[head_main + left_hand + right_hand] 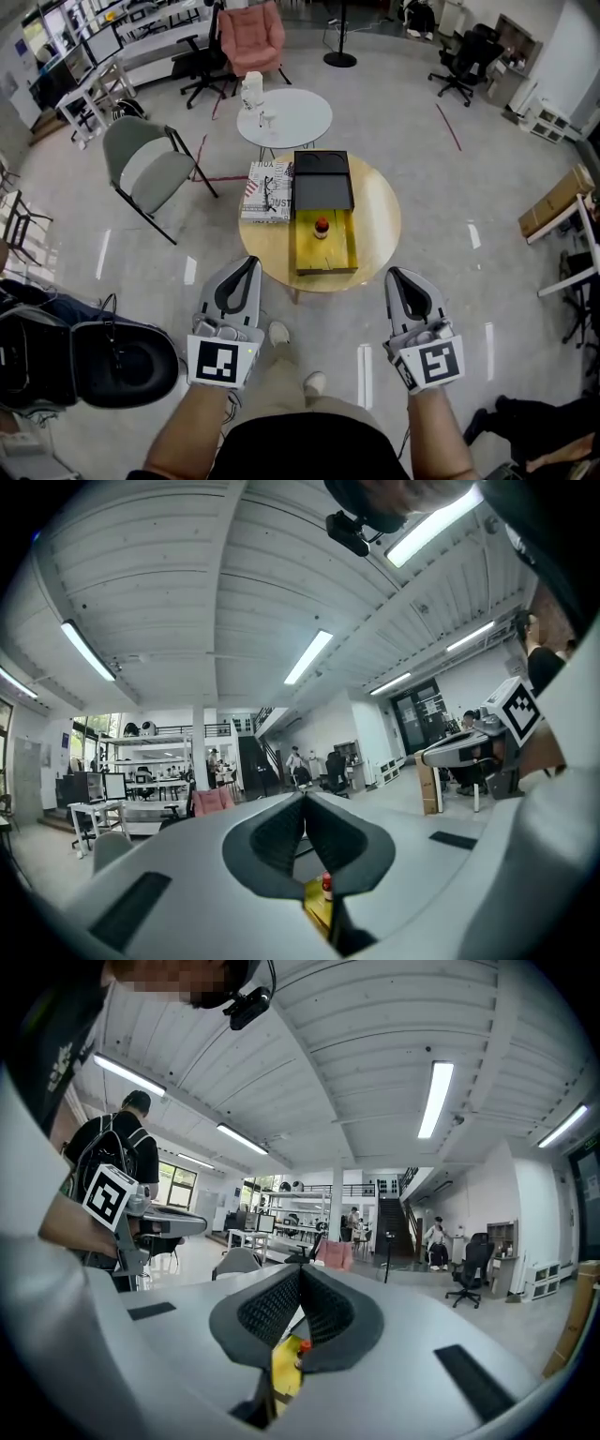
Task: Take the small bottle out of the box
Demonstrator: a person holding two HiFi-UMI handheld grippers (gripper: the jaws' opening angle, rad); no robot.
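On the round wooden table (380, 220) lies an open box (325, 248) with a yellow inside and a black lid folded back. A small bottle (322, 227) with a red cap stands in the yellow part. My left gripper (251, 263) hangs shut and empty short of the table's near left edge. My right gripper (394, 274) is also shut and empty, at the near right edge. In the left gripper view the fingers (281, 836) meet at the tip, with the bottle (326, 885) small below them. The right gripper view shows the bottle (304, 1347) under its closed fingers (272, 1309).
A patterned book (267, 190) lies left of the box. Behind stands a white round table (295, 120) with a white jug (251, 91). A grey chair (150, 169) is at the left, and a black bag (112, 361) lies on the floor near my left arm.
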